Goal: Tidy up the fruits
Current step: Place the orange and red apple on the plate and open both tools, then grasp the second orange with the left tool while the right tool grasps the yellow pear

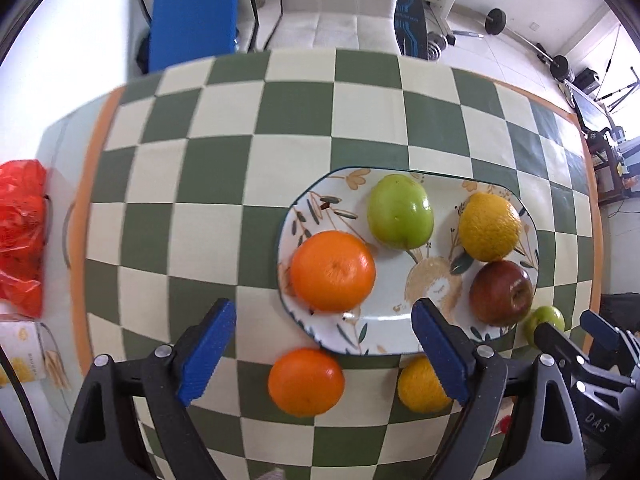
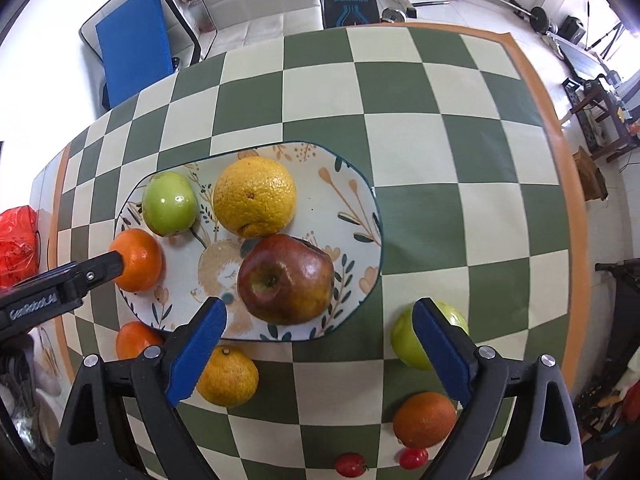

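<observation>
A patterned oval plate on the checked tablecloth holds an orange, a green apple, a yellow citrus and a red apple. My left gripper hangs open above the orange, pads clear of it. Over the red apple my right gripper is open too, touching nothing. Loose on the cloth near the plate's front lie another orange, a yellow citrus, a green apple, a darker orange and two small red fruits.
A red plastic bag and a white box sit off the cloth's left edge. Beyond the table's far side stand a white chair, a blue panel and gym equipment.
</observation>
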